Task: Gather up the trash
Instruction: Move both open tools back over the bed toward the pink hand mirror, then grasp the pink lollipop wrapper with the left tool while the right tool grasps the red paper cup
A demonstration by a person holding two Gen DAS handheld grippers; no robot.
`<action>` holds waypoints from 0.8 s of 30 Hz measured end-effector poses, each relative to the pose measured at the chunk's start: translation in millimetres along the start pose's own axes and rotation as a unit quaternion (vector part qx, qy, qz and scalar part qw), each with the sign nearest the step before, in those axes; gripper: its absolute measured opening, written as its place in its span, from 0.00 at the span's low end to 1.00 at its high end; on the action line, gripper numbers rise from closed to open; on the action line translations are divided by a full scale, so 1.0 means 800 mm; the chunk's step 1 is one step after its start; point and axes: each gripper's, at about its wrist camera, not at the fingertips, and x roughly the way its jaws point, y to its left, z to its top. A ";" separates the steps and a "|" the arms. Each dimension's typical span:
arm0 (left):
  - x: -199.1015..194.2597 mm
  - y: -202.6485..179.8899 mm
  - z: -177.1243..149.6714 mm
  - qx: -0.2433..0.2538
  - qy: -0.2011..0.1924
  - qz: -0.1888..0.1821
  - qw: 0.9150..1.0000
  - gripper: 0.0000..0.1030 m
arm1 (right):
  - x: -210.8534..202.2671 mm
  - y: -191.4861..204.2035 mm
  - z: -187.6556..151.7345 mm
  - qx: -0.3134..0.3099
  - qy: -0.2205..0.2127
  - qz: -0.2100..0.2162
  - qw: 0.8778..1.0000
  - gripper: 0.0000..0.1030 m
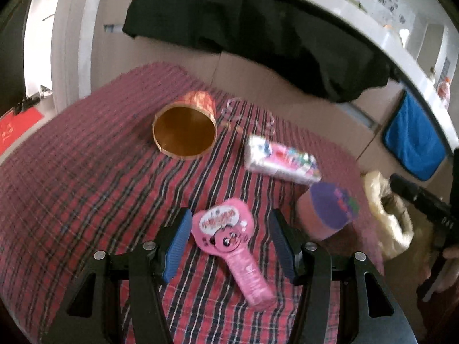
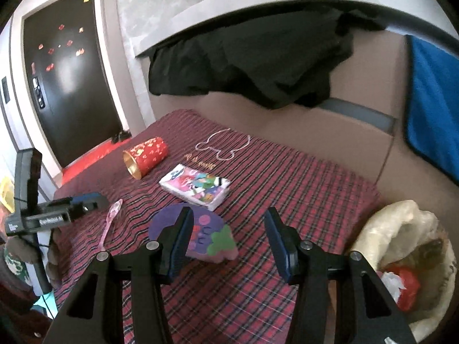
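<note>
Through my left wrist camera, my left tool (image 1: 229, 243) hangs spread wide above the plaid cloth (image 1: 86, 200) on the worktop, its blue pads on either side of the pink wrapper (image 1: 229, 246) but pinching nothing. I take that wrapper as the landmark: the red cup (image 1: 186, 126) lies on its side well beyond it, the tissue pack (image 1: 281, 157) beyond it to the right, the purple cup (image 1: 330, 209) just to its right, and the trash bag (image 1: 387, 215) farther right, off the cloth's edge. Through my right wrist camera, my right tool (image 2: 226, 240) is also spread and empty, poised over the purple cup (image 2: 206, 235), which from here sits to the right of the pink wrapper (image 2: 110, 220); the trash bag (image 2: 401, 243) gapes open at the far right. I judge this the approach to a pickup, nothing gathered by either tool yet. Next I need to lower each tool until the pads straddle its item, squeeze, then carry it right to the bag.
</note>
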 end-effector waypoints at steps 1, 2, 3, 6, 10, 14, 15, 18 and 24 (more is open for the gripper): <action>0.005 -0.002 -0.002 -0.001 0.006 0.000 1.000 0.54 | 0.003 0.002 0.000 -0.001 0.003 0.002 1.000 0.47; 0.012 -0.002 -0.003 -0.004 0.014 -0.001 1.000 0.54 | 0.007 0.004 0.000 -0.002 0.006 0.003 1.000 0.47; 0.017 -0.001 -0.004 -0.009 0.020 -0.002 1.000 0.54 | 0.009 0.007 0.000 -0.003 0.008 0.004 1.000 0.47; 0.030 -0.001 -0.003 -0.019 0.030 0.005 0.999 0.54 | 0.015 0.011 -0.001 -0.007 0.013 0.004 1.000 0.47; 0.036 -0.005 0.000 -0.019 0.034 0.021 0.999 0.52 | 0.019 0.013 -0.003 -0.011 0.018 0.014 1.000 0.47; 0.037 -0.002 0.001 -0.026 0.035 0.024 0.999 0.44 | 0.022 0.025 -0.001 -0.031 0.017 0.030 0.999 0.47; 0.035 -0.001 0.000 -0.026 0.034 0.020 0.999 0.44 | 0.023 0.029 0.000 -0.039 0.017 0.032 0.999 0.47; 0.019 0.002 -0.001 -0.023 0.019 0.009 1.000 0.44 | 0.027 0.043 0.005 -0.058 0.018 0.036 0.997 0.47; -0.034 0.030 0.014 -0.026 -0.036 0.029 0.999 0.44 | 0.052 0.090 0.039 -0.093 0.020 0.051 0.994 0.47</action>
